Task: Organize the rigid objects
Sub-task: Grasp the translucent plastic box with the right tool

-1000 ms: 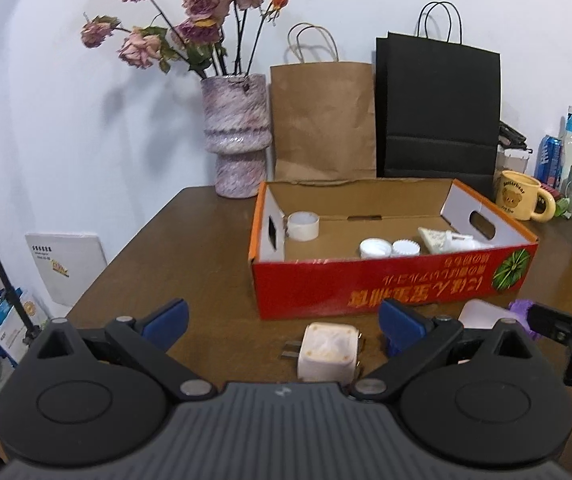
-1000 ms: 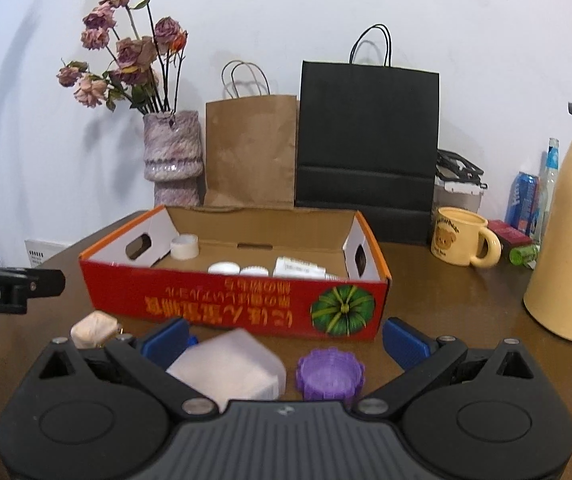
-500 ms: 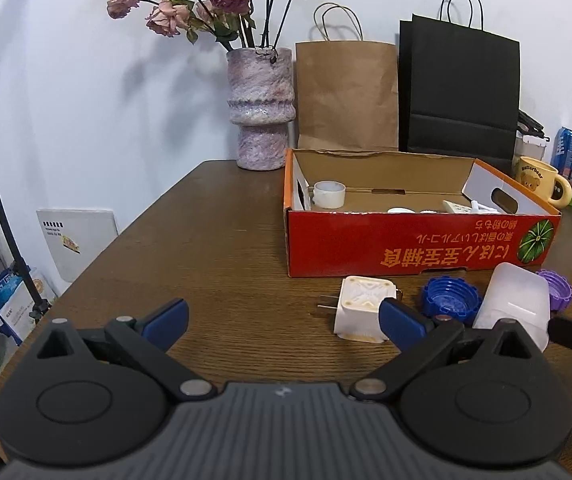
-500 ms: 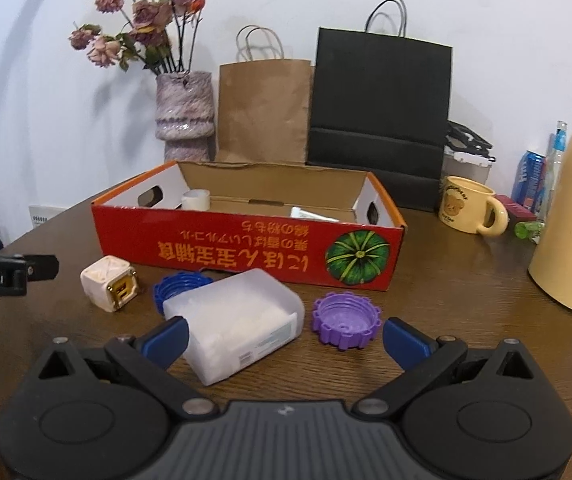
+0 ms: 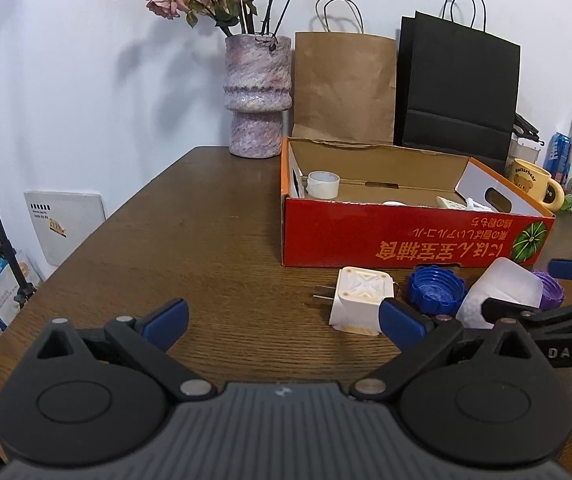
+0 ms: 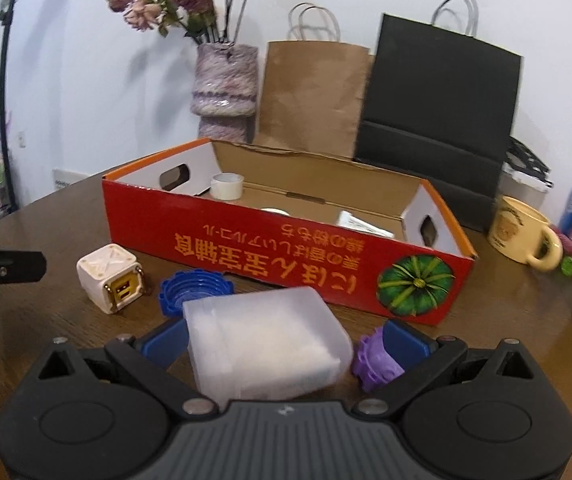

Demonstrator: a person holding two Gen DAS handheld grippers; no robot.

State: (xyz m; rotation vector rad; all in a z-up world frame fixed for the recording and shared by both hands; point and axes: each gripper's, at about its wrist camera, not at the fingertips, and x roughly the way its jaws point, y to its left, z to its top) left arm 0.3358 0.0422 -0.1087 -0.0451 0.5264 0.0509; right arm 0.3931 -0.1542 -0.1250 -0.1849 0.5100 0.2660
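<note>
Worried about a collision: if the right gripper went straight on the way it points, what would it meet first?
The translucent plastic container, which already lies between the open jaws of the right gripper. The purple cap sits by the right finger and might be nudged too. Beyond them stands the red cardboard box.

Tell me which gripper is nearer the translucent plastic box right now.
Right. The right gripper has its open fingers on either side of the translucent plastic box. The left gripper sits open off to the box's left, nearer the white plug adapter.
</note>
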